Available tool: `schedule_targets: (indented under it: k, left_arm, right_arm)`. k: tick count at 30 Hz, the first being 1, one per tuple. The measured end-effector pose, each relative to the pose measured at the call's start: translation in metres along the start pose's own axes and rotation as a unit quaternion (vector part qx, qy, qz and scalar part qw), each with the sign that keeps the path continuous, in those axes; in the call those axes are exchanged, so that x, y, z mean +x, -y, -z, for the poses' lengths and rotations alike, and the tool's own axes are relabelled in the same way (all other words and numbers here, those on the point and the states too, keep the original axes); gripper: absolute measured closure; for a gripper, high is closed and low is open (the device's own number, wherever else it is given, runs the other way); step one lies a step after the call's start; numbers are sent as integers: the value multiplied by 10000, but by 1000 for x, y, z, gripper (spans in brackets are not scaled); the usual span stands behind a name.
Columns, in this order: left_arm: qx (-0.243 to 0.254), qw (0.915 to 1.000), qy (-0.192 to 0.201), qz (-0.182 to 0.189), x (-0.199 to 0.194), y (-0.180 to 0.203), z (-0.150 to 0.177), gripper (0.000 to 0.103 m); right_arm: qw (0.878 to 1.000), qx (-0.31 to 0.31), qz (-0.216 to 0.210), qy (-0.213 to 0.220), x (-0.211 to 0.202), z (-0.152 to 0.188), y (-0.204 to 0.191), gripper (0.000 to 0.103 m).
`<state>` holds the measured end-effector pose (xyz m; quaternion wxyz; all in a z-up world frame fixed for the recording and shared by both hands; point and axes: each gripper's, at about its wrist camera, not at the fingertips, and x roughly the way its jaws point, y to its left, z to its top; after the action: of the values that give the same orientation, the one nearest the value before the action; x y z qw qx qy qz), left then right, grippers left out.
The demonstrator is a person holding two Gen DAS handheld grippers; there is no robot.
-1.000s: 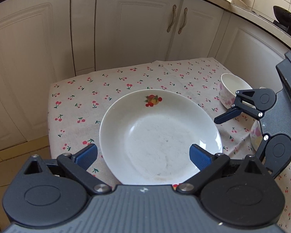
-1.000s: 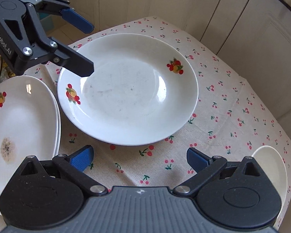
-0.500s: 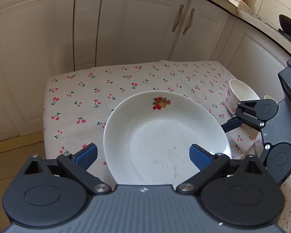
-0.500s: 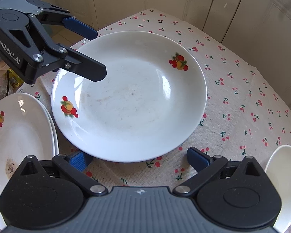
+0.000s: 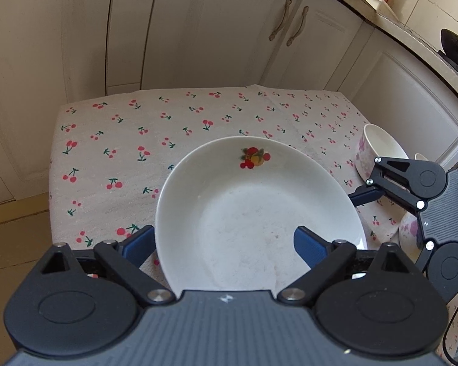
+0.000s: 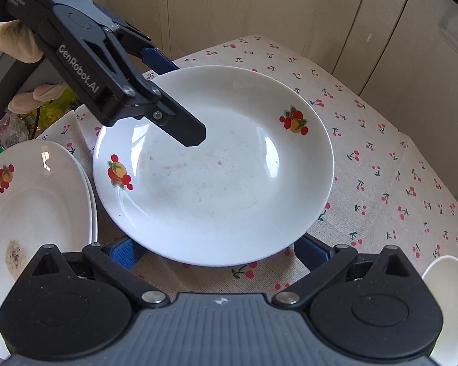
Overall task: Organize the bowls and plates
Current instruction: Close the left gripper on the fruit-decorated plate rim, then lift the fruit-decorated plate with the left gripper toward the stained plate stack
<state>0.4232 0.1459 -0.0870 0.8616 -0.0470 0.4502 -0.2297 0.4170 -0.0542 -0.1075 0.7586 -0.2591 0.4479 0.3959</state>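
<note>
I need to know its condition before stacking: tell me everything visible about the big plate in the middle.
The big plate is round, white, glossy like ceramic, with a shallow well and two fruit decals on opposite rims. Faint smudges mark its centre. It sits on the cherry tablecloth. The left gripper straddles its rim, jaws closing, not yet pinching.

the left hand-held gripper (image 5: 224, 244) is straddling the near rim of a white plate (image 5: 259, 213), which is lying on the cherry-print surface (image 5: 122, 140). its jaws have just been closing, with one blue pad outside the rim and one over the plate's inside. the right hand-held gripper (image 5: 366, 196) is reaching toward the plate's right edge, beside a pink-flowered bowl (image 5: 378, 149).
</note>
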Motion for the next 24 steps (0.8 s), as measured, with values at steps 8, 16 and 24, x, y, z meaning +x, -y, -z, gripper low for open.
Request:
schedule_targets:
  k: [8, 16, 24]
  left_arm:
    - [57, 9998, -74, 181, 5, -1, -5, 10]
    - [144, 9988, -314, 333, 10, -4, -12, 10]
    - [222, 9981, -472, 338, 18, -4, -18, 10]
  right_arm:
    - [9996, -53, -249, 138, -3, 1, 4, 0]
    - [9996, -52, -246, 163, -2, 3, 2, 0]
    - [9995, -11, -226, 240, 0, 1, 2, 0]
